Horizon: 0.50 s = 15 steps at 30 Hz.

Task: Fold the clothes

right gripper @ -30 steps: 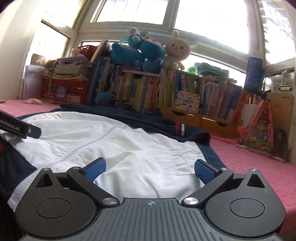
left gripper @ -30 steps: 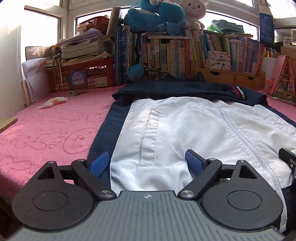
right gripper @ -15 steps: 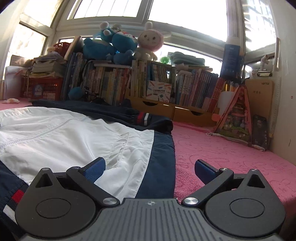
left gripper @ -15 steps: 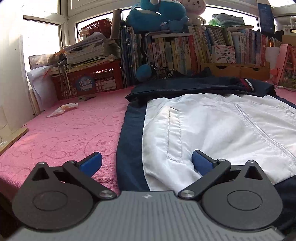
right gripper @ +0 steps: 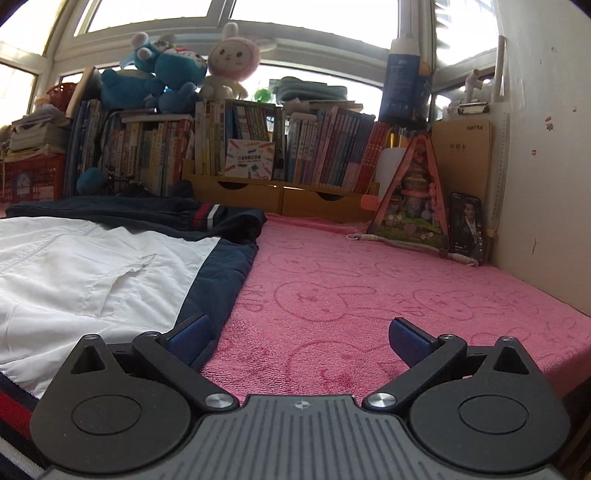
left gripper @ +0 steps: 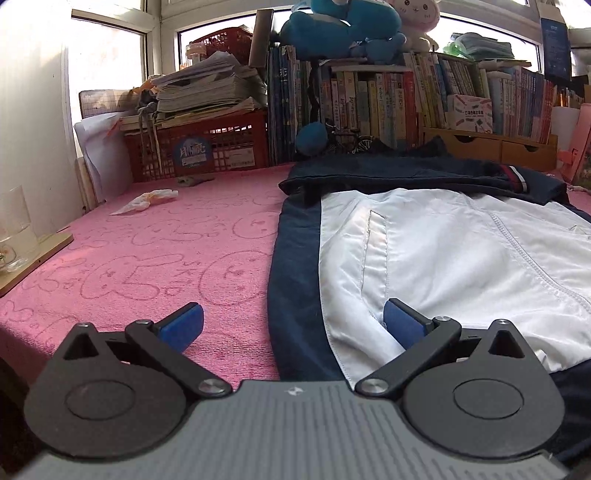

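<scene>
A white jacket with navy side panels point(left gripper: 443, 258) lies flat on the pink blanket point(left gripper: 166, 251), its navy sleeves folded across the far end. My left gripper point(left gripper: 291, 325) is open over the jacket's left navy edge, with the edge lying between the blue pads untouched. In the right wrist view the same jacket point(right gripper: 92, 266) fills the left side. My right gripper point(right gripper: 299, 339) stands open at the jacket's right navy edge, its left pad over the cloth and its right pad over bare blanket point(right gripper: 388, 295).
Books point(right gripper: 258, 147), a red crate point(left gripper: 199, 147) and plush toys point(left gripper: 347, 26) line the far side. A crumpled wrapper point(left gripper: 147, 199) lies on the blanket. A glass point(left gripper: 14, 229) stands at the left. A phone point(right gripper: 466, 227) and a pink bag point(right gripper: 413, 199) lean by the right wall.
Both grippers have moved apart over the jacket: the left one toward its left navy edge, the right one toward its right edge. The left jaws opened a little wider.
</scene>
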{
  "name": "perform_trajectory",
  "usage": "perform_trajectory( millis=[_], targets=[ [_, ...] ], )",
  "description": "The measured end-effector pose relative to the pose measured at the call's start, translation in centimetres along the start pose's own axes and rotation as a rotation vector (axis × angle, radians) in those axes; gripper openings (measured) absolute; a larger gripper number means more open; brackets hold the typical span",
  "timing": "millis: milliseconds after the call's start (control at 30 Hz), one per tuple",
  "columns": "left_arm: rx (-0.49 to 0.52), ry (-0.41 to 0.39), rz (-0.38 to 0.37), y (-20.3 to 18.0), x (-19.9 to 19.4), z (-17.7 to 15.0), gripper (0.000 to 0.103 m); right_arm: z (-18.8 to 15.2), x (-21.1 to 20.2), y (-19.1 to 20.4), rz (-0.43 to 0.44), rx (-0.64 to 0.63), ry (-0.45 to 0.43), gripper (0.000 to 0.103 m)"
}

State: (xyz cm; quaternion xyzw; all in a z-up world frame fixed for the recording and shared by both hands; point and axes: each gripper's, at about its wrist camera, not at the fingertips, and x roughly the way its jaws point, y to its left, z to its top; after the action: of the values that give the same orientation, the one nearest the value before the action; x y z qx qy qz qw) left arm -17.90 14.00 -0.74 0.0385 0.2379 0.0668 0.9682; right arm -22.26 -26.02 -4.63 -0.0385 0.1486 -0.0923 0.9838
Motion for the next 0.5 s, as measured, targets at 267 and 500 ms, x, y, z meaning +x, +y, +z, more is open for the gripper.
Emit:
perform_trajectory(
  millis=[267, 500],
  targets=[
    [-0.001, 0.032, 0.027, 1.0, 0.0, 0.4, 0.103, 0.0, 0.2, -0.4, 0.027, 0.046, 0.026, 0.103],
    [0.0, 0.043, 0.05, 1.6, 0.2, 0.7, 0.103, 0.3, 0.5, -0.8, 0.05, 0.077, 0.051, 0.103]
  ],
)
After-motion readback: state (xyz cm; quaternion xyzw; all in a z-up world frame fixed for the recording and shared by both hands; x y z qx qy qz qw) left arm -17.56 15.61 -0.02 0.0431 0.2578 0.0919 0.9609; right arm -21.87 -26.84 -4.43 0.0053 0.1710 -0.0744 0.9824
